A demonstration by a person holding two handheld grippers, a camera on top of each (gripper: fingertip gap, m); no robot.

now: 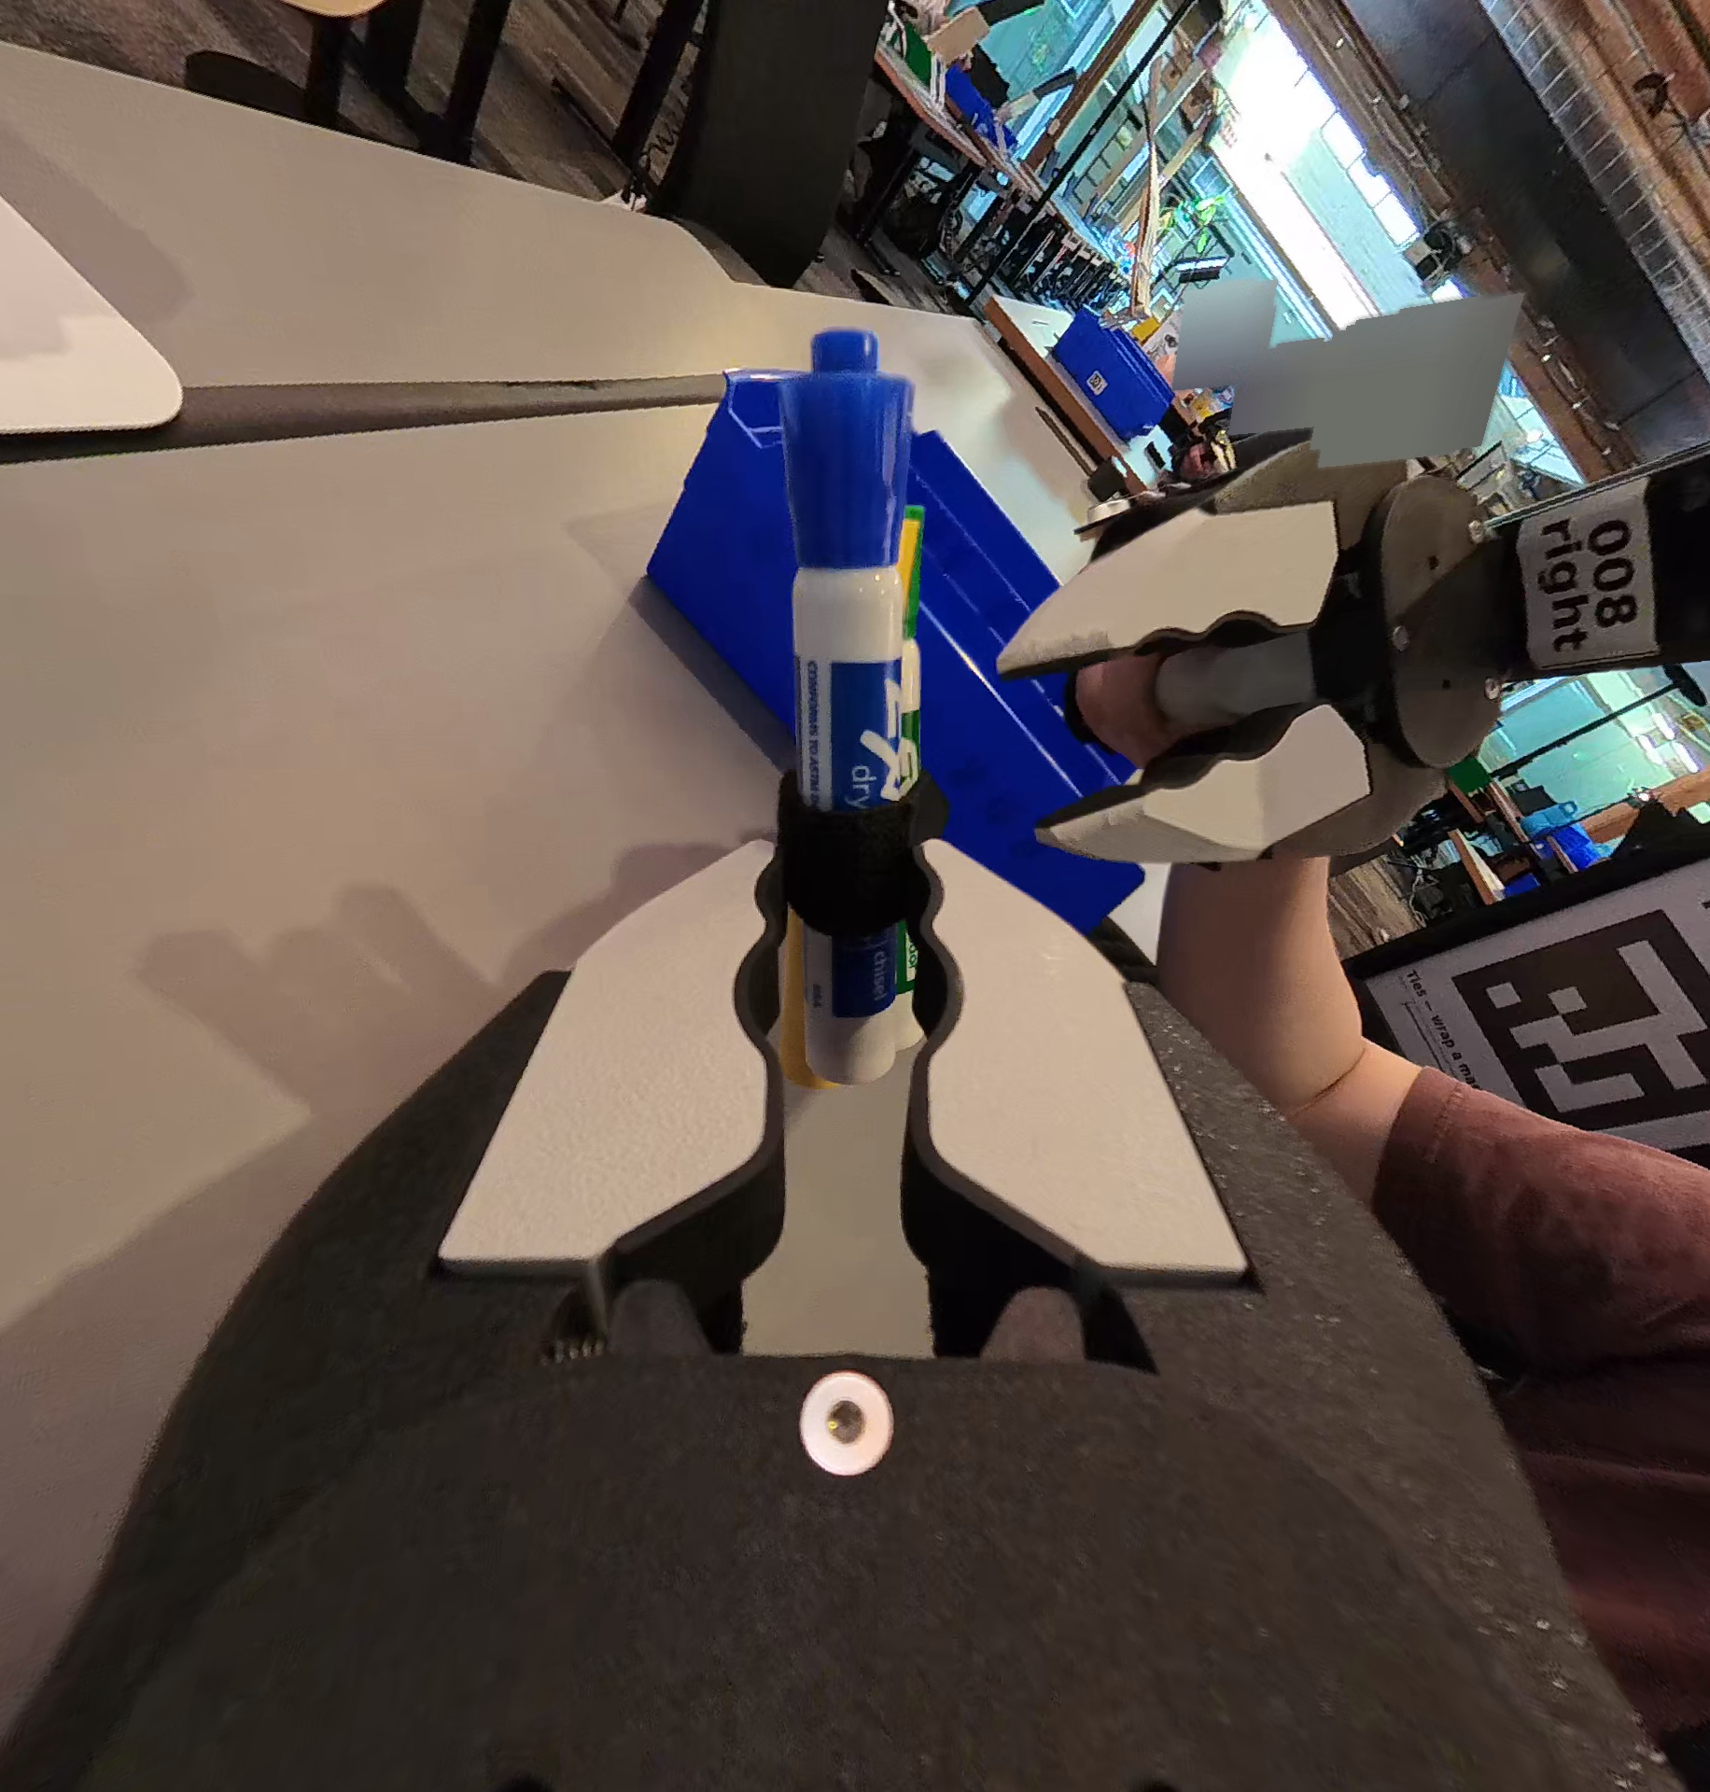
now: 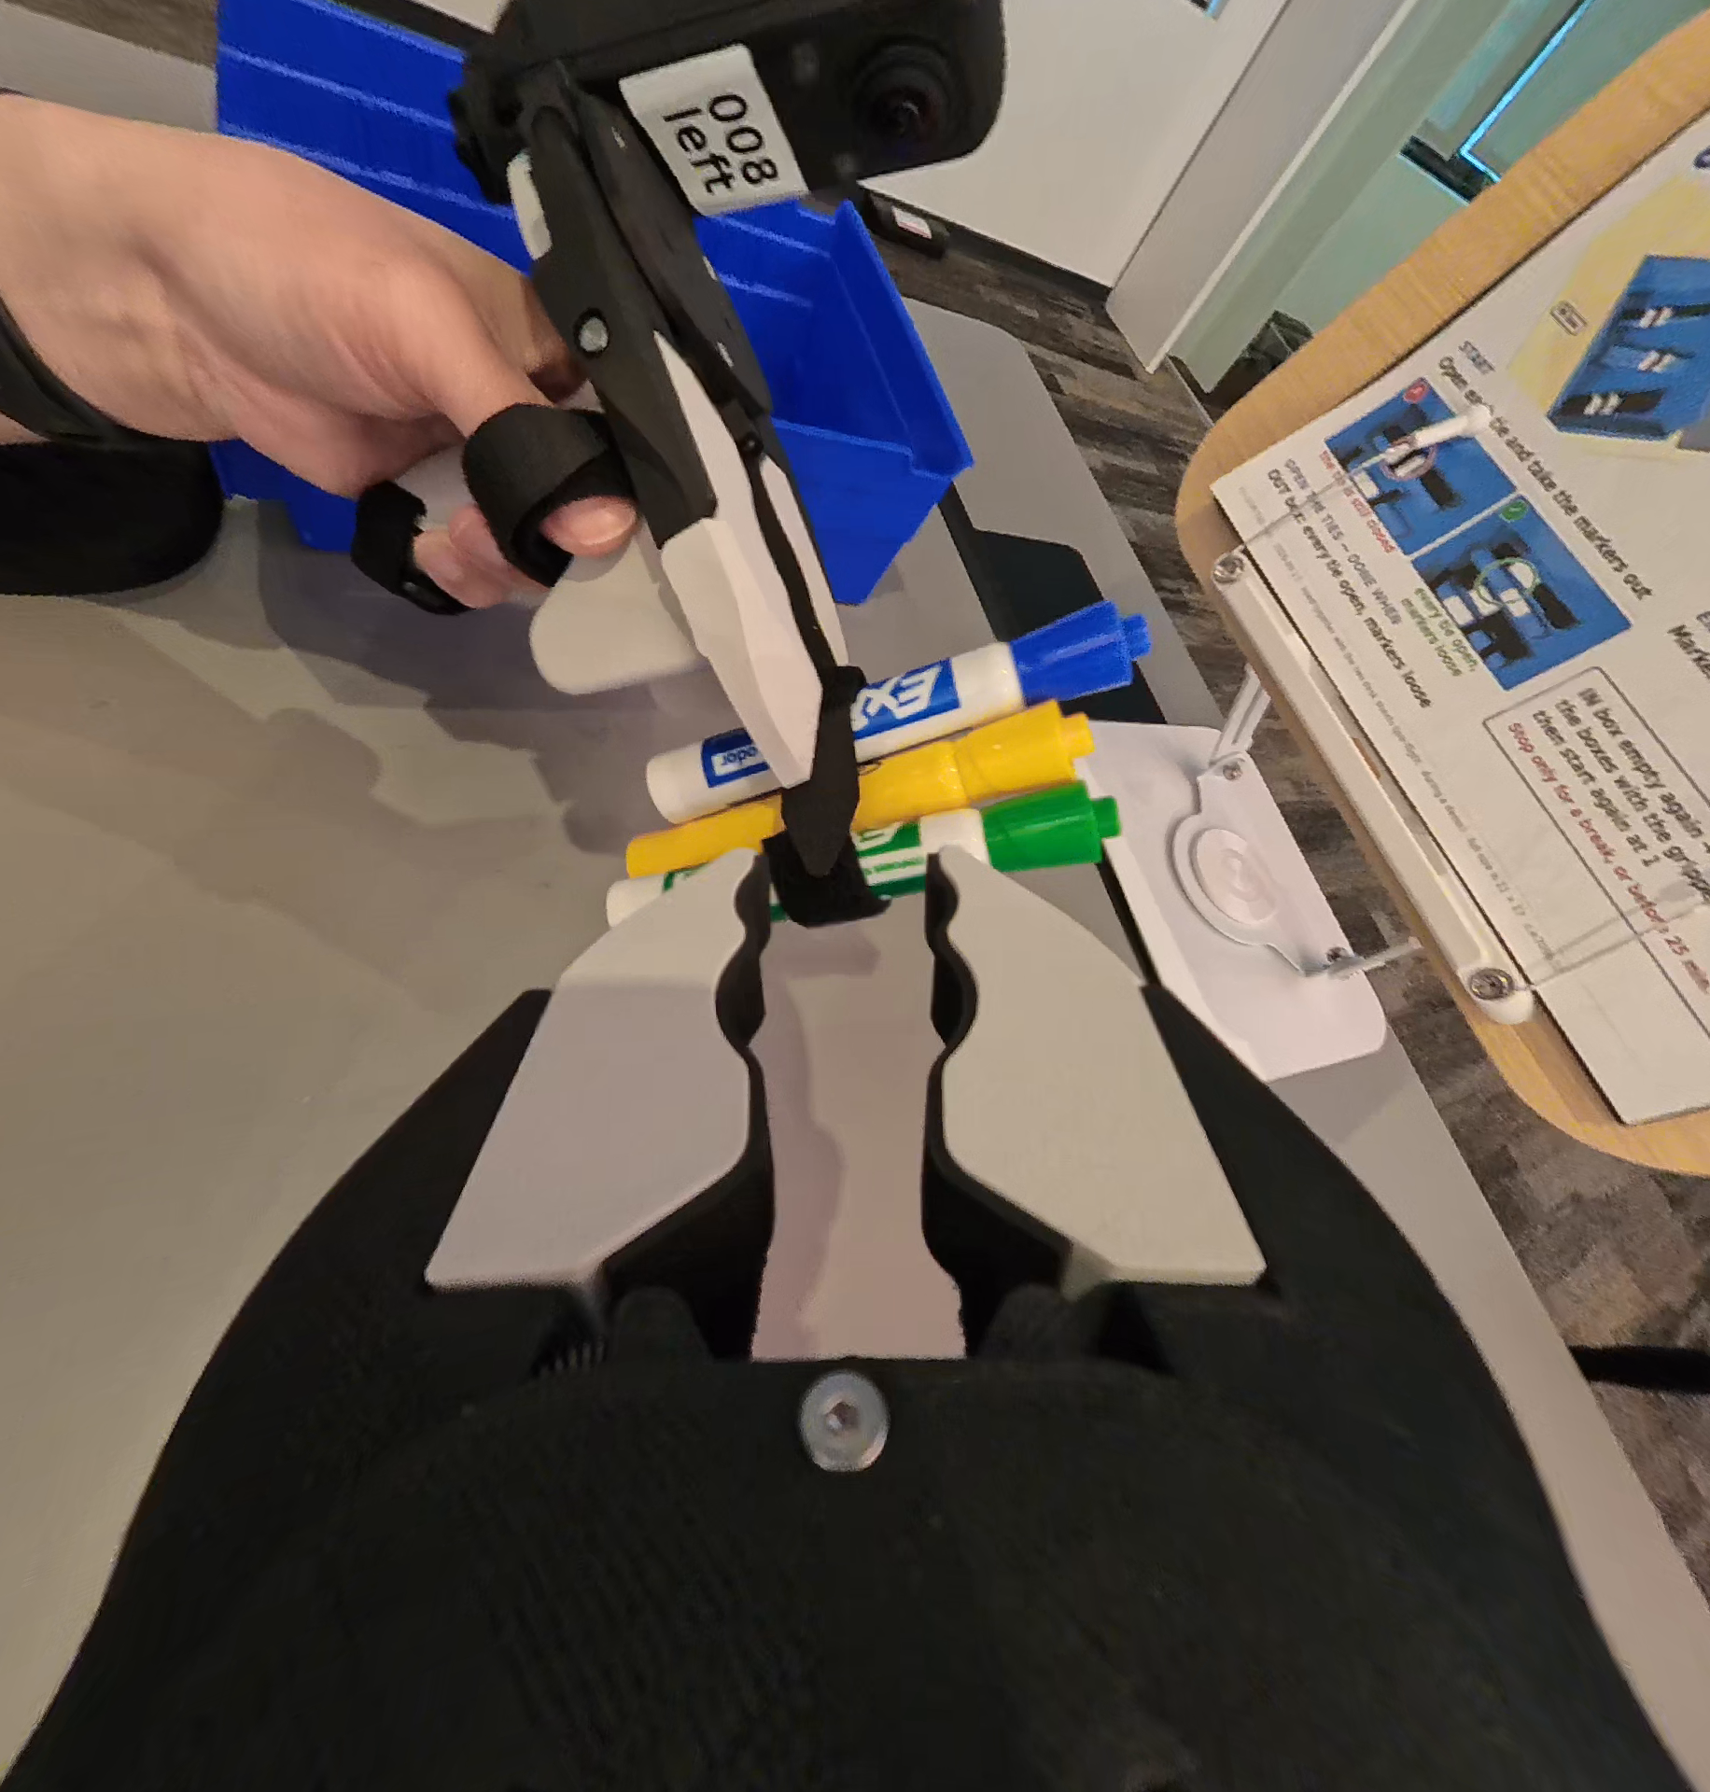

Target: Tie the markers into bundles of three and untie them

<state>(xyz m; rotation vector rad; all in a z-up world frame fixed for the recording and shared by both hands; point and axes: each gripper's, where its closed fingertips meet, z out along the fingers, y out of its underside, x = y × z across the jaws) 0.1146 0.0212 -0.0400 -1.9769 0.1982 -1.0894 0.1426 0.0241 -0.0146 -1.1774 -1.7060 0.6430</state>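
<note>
Three markers are held together by a black fabric strap (image 1: 851, 863). A blue-capped white marker (image 1: 846, 698) is on top in the left wrist view. A yellow marker (image 2: 890, 781) and a green-capped white marker (image 2: 1016, 832) are bundled beside it. In the right wrist view the three are seen side by side, just above the smooth grey surface (image 2: 201, 873).

The bundle is gripped by the left gripper (image 1: 849, 970), with its white and black fingers (image 1: 677, 1028) closed narrowly around the markers near the strap. The caps are pointed away from this gripper. In the right wrist view this gripper (image 2: 812, 805) is seen coming down from above, held by a hand (image 2: 250, 339) with black bands on two fingers.

The right gripper (image 2: 846, 892) is seen partly spread, with nothing held between its fingers. Its tips are placed just beside the strap, close to the green-capped marker; whether they touch the bundle cannot be told. In the left wrist view this gripper (image 1: 1045, 747) is seen to the right of the bundle, apart from it.

A blue plastic bin (image 1: 977, 698) is seen on the surface behind the markers. A white flat stand (image 2: 1239, 892) is placed near the marker caps. A printed sheet with pictures (image 2: 1530, 621) is laid on a round wooden table (image 2: 1317, 427) to the right.
</note>
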